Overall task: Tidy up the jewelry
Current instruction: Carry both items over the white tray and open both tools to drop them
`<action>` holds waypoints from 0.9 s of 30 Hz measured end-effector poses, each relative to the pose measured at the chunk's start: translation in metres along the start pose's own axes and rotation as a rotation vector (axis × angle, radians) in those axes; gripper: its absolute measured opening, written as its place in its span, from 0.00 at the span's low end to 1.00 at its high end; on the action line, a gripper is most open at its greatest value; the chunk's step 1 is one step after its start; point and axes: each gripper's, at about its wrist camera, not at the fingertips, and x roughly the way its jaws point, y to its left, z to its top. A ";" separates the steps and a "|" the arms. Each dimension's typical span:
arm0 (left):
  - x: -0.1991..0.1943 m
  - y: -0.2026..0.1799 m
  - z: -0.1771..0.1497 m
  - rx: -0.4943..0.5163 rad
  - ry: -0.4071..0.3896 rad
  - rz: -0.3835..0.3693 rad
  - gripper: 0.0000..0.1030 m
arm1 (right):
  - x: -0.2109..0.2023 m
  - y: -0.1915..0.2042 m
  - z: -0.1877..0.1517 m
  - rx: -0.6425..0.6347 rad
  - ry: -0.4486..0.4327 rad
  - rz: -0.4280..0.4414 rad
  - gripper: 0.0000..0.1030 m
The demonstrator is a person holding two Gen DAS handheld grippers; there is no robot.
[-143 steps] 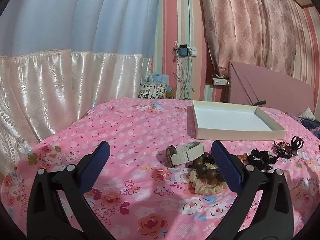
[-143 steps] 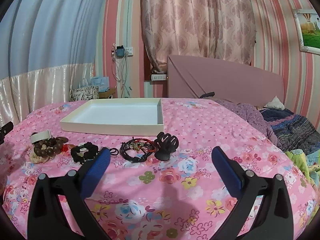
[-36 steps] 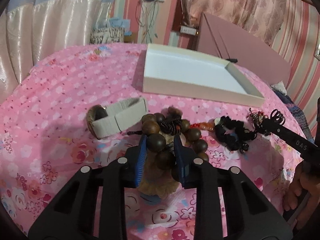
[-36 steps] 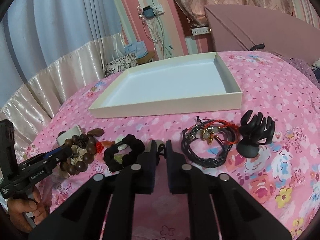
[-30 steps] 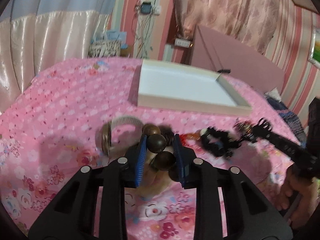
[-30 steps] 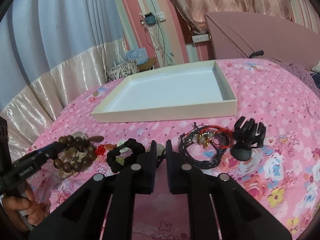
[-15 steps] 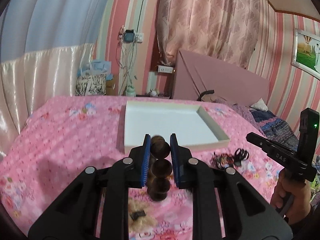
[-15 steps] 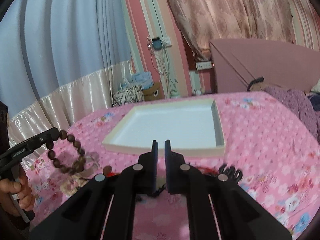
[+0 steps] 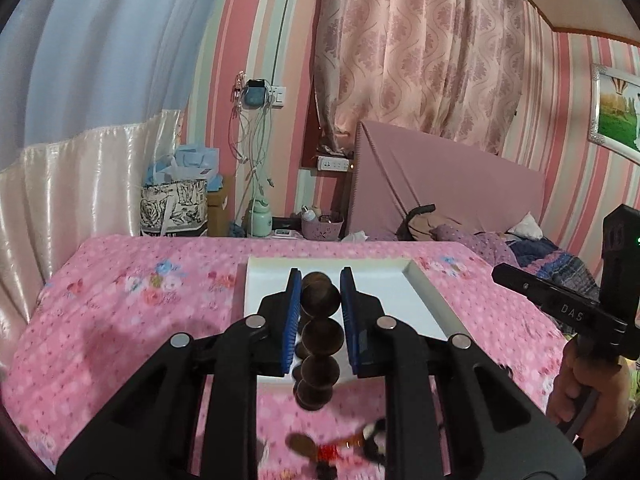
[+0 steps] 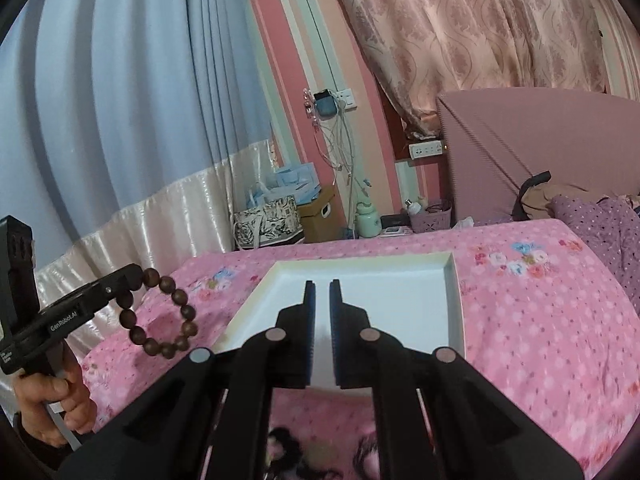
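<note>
My left gripper (image 9: 320, 280) is shut on a brown wooden bead bracelet (image 9: 320, 336), which hangs from its fingers in the air, near the front edge of the white tray (image 9: 424, 288). From the right wrist view the bracelet (image 10: 168, 320) dangles as a loop from the left gripper (image 10: 136, 276), left of the tray (image 10: 458, 304). My right gripper (image 10: 321, 286) is nearly shut with a thin gap and holds nothing visible, raised in front of the tray. Blurred jewelry (image 9: 340, 448) lies on the pink bedspread below.
The pink floral bedspread (image 9: 120, 320) covers the bed. A pink headboard (image 9: 448, 192) and purple bedding (image 10: 600, 228) are at the right. Curtains, a bag (image 9: 174, 208) and hanging cables stand behind the bed. Dark hair ties (image 10: 288, 448) lie below the right gripper.
My left gripper has lifted the bead bracelet off the bedspread and carried it toward the tray. My right gripper has risen and stayed closed.
</note>
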 end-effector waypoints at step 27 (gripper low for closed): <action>0.121 0.024 -0.067 -0.047 0.182 0.040 0.18 | 0.097 -0.082 -0.068 0.217 0.313 -0.023 0.06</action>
